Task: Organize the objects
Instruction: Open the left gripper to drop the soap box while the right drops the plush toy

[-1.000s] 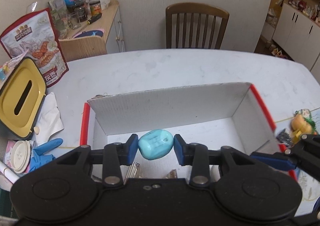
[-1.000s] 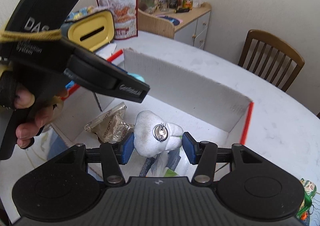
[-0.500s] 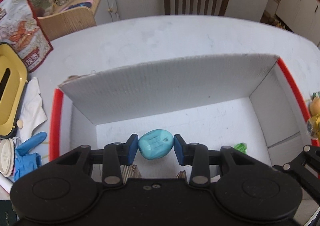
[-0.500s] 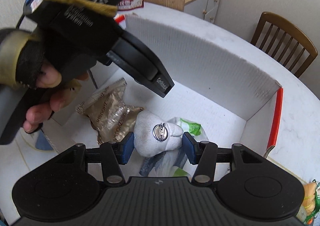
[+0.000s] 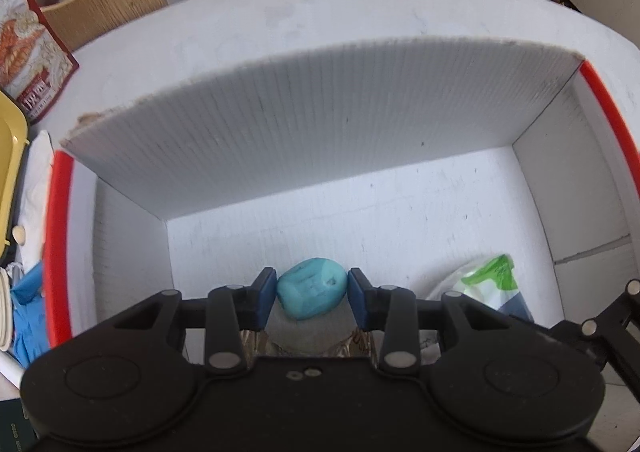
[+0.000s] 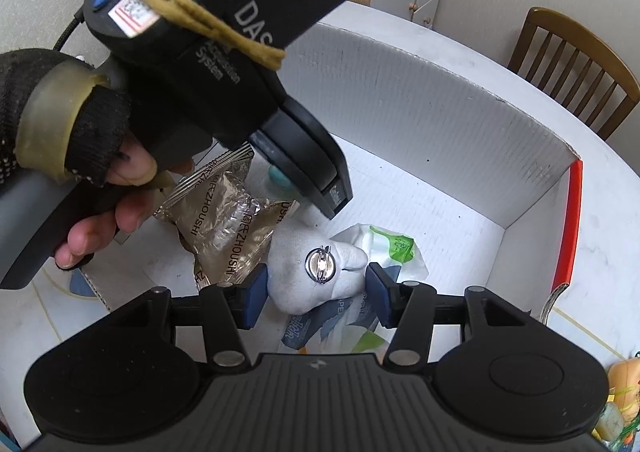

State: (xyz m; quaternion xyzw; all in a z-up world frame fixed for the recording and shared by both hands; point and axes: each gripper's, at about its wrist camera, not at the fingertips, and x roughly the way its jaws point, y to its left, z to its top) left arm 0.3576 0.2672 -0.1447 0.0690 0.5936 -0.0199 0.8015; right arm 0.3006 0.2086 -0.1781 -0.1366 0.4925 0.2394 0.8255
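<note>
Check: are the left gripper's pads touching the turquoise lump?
Touching. The left wrist view shows both blue pads pressed against the turquoise lump, no gap either side.

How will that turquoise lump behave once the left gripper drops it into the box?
The turquoise lump is rounded, so it may roll a little on the white box floor. Its dented surface suggests something soft, probably light and unlikely to break. The left gripper pinches it without visible slipping.
</note>
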